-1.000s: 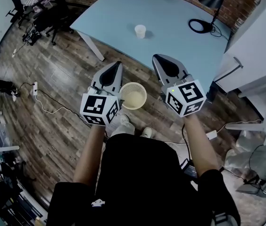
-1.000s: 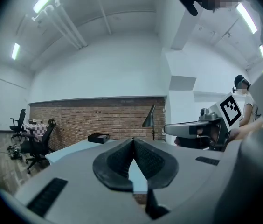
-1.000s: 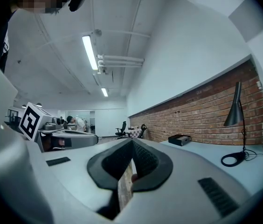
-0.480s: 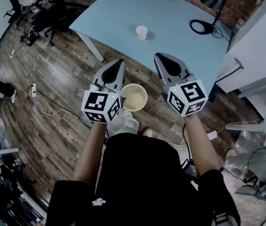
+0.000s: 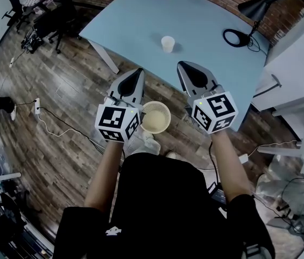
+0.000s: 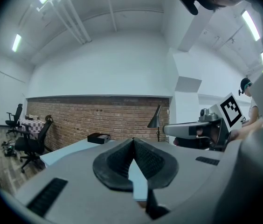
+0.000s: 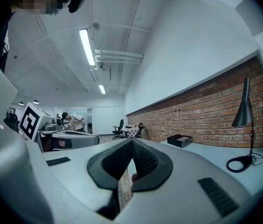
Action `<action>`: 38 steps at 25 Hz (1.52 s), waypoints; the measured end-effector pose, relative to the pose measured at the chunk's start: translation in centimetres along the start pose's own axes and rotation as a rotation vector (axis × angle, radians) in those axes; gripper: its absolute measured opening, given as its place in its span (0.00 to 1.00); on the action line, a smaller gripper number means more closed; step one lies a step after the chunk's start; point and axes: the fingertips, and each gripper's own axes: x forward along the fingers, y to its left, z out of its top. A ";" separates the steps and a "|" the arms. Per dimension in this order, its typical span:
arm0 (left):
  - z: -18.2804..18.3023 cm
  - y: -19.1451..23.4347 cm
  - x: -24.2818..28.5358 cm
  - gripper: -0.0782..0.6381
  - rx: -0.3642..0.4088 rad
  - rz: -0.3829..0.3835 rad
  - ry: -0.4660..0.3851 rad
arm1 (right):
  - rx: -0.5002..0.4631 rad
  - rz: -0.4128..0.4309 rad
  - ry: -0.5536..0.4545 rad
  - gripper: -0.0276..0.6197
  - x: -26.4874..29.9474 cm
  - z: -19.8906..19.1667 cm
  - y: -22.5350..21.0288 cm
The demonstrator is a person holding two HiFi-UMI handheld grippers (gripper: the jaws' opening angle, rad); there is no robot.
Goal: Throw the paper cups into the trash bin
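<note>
The left gripper [image 5: 138, 72] and right gripper [image 5: 182, 65] were both pressed together, empty. The paper cup [image 5: 167, 43] stood upright on the table [image 5: 206, 31], well in from its near edge — likely light and crushable, best pinched gently at the rim.

Your trash bin [image 5: 156, 117] sits on the floor [image 5: 71, 90] between your left gripper [image 5: 137, 72] and right gripper [image 5: 185, 67] — beyond it, the paper cup [image 5: 167, 43] stands on the tabletop [image 5: 195, 15], lamp [image 5: 260, 4] to its right.
</note>
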 end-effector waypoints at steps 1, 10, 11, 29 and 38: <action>0.0 0.4 0.4 0.11 0.005 -0.004 0.002 | 0.000 -0.002 0.003 0.04 0.6 0.0 -0.2; -0.7 4.9 4.2 0.11 -0.021 -0.016 0.024 | 0.008 -0.025 0.028 0.04 5.7 -0.3 -2.6; -0.7 5.3 4.5 0.11 -0.024 -0.019 0.024 | 0.006 -0.028 0.032 0.04 6.2 -0.3 -2.7; -2.4 12.2 8.6 0.11 -0.068 -0.087 0.037 | -0.004 -0.114 0.100 0.04 13.2 -2.1 -4.7; -2.8 12.4 12.1 0.11 -0.094 -0.059 0.049 | -0.007 -0.061 0.179 0.04 15.0 -4.1 -8.2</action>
